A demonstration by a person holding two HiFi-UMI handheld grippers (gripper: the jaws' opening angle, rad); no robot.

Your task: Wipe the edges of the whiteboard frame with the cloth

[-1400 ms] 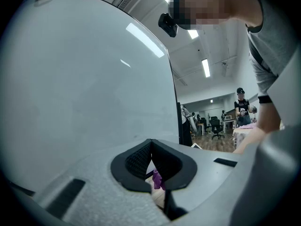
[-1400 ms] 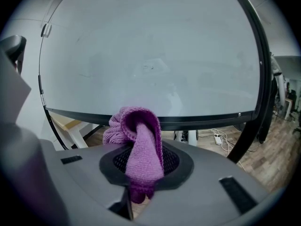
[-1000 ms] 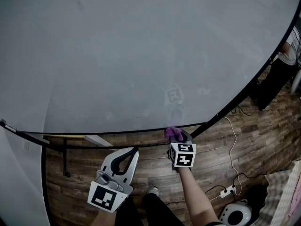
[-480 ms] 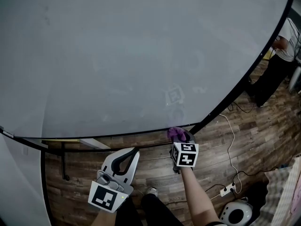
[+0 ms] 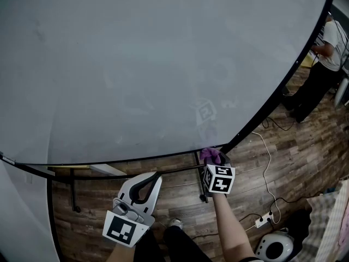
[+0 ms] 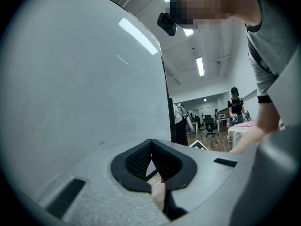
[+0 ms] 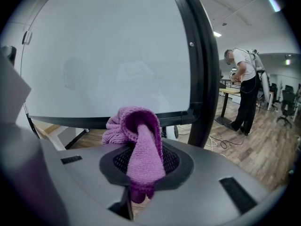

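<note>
We log wood-plank floor (image 5: 180, 198). White power strip (image 5: 264, 221) lies on it; white cord (image 5: 268, 162) runs away from the strip, round white device (image 5: 272, 248) sits just beside the strip, black cables (image 5: 281, 127) lie well beyond the strip.

We are reaching our right gripper (image 5: 214, 160) forward on an outstretched forearm (image 5: 229, 228), its jaws clamping the purple cloth (image 7: 141, 145). We are holding our left gripper (image 5: 154, 176) nearer the body, its jaws pressing together, empty.
</note>
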